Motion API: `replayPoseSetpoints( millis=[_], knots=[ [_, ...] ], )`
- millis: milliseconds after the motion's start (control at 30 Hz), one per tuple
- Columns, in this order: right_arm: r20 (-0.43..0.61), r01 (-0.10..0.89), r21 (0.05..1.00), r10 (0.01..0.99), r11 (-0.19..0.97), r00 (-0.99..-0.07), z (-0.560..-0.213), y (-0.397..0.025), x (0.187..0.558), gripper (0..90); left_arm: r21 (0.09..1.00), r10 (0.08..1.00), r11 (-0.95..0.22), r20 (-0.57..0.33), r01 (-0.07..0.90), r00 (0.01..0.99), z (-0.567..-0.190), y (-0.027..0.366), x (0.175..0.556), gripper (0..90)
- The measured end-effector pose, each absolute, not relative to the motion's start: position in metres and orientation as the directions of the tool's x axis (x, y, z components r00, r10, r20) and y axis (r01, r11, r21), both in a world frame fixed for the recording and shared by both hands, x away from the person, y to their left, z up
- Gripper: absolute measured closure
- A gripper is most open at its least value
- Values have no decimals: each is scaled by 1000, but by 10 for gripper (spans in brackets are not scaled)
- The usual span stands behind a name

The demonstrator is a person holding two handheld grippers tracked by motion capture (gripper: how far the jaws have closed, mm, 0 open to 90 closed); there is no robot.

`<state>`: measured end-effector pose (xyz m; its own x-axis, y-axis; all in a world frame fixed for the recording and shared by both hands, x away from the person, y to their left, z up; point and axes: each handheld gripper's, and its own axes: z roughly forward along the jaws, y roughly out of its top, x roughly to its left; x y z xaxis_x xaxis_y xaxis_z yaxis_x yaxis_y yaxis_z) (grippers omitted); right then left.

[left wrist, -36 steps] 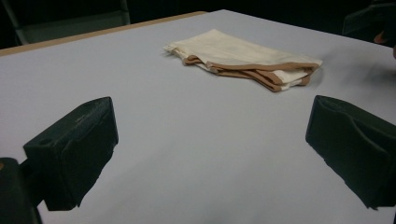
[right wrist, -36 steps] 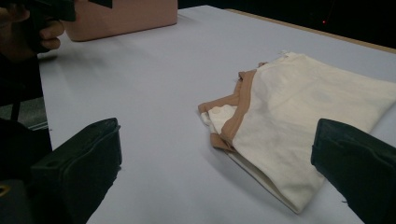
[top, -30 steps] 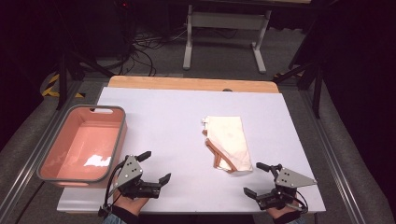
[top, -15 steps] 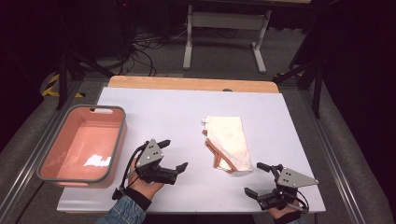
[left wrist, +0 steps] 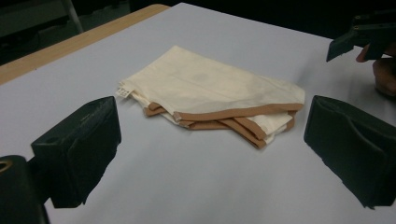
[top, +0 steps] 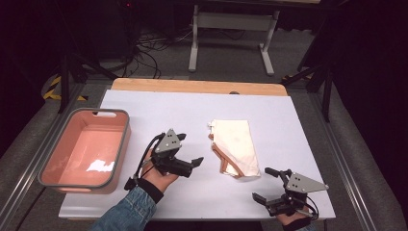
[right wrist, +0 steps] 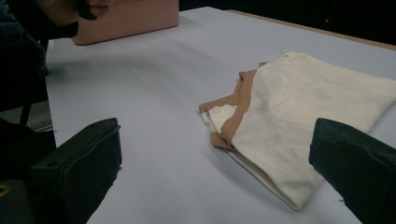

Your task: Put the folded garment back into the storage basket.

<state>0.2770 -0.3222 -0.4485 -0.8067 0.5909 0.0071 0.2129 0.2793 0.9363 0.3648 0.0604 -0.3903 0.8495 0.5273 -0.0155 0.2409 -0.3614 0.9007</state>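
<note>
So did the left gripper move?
Yes. The left gripper went forward and right, away from the pink bin, toward the folded cloth.

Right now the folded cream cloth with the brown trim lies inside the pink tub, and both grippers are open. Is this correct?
Not fully. The cloth lies on the white table, right of the pink tub, as the high view shows. The left gripper and right gripper are indeed open.

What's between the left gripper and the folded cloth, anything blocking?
Nothing visible. The left gripper, jaws open, faces the folded cream cloth across bare white tabletop; the left gripper view shows the same open stretch up to the cloth's tan-trimmed edge. The pink bin sits off to the other side, and the right gripper is at the near edge, apart.
</note>
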Motion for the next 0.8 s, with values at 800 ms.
replayPoseSetpoints(
  millis=[800],
  knots=[
    [-3,188,946,587,265,-810,-444,-328,276,35,880,531,-377,-50,289,846,-383,24,418,22]
  ],
)
